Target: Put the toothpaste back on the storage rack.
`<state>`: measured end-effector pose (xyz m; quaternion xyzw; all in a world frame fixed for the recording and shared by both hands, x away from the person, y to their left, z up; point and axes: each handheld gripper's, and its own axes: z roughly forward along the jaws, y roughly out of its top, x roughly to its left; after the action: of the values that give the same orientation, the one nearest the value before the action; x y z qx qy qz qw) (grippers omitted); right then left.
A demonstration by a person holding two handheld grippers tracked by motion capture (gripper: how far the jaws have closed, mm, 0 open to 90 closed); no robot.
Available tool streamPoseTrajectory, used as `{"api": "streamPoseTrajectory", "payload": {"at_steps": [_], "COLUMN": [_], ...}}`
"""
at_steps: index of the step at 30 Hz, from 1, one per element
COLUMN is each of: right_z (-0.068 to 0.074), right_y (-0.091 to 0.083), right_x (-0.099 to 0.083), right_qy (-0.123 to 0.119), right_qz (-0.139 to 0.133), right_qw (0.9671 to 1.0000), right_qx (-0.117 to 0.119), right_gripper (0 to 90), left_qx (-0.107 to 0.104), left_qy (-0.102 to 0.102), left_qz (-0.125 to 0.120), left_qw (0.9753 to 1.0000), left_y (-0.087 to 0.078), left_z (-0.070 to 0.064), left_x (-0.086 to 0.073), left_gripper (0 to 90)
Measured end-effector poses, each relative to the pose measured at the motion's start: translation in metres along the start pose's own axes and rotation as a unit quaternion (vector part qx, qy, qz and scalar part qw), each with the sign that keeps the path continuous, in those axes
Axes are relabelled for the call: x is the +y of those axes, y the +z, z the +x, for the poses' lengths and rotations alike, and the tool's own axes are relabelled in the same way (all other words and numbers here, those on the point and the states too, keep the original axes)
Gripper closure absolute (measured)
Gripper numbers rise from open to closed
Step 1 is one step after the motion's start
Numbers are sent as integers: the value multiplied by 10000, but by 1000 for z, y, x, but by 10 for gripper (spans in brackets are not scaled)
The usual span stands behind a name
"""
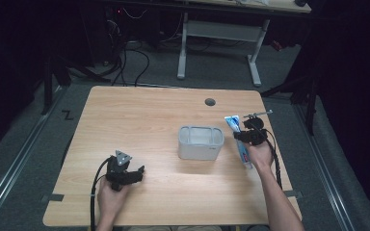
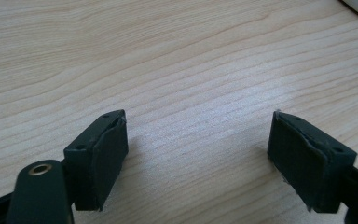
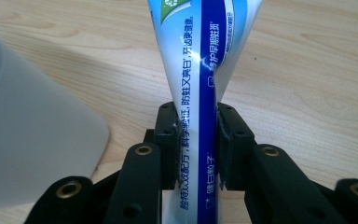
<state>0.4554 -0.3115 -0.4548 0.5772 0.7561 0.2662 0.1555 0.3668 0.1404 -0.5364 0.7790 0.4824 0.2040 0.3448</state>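
A blue and white toothpaste tube (image 1: 236,131) (image 3: 200,84) lies at the table's right, just right of a grey rectangular bin (image 1: 200,142). My right gripper (image 1: 247,136) (image 3: 196,140) is shut on the tube's middle, its black jaws pressed against both sides, and the tube's flat end points away from me. The bin's pale wall (image 3: 23,135) shows at the left of the right gripper view. My left gripper (image 1: 134,174) (image 2: 198,154) rests low over bare wood at the front left, open, with nothing between its jaws.
The wooden table (image 1: 144,115) has a round cable hole (image 1: 210,102) near its far edge. A thin metal rod (image 1: 258,114) lies just beyond the right gripper. Behind the table stand a white desk frame (image 1: 219,33) and floor cables (image 1: 125,62).
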Motion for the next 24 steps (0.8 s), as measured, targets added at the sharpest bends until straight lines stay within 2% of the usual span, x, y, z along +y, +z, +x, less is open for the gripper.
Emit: {"api": "streamPoseTrajectory", "payload": {"at_steps": [12, 17, 24], "right_z": [7, 9, 11], "right_y": [-17, -26, -33], "right_x": [-4, -8, -11], "right_qy": [-218, -346, -373], "right_qz": [-377, -625, -764], "right_qw": [9988, 9969, 9952], "right_qx": [239, 330, 489], "right_gripper": [727, 730, 734], "left_qx": [1, 2, 1], "left_qy": [2, 3, 2], "left_qz": [0, 1, 1], "left_qw": [10000, 10000, 10000], "left_y": [0, 0, 0], "left_z": [0, 0, 0], "left_x": [0, 0, 0], "left_gripper": [205, 205, 205]}}
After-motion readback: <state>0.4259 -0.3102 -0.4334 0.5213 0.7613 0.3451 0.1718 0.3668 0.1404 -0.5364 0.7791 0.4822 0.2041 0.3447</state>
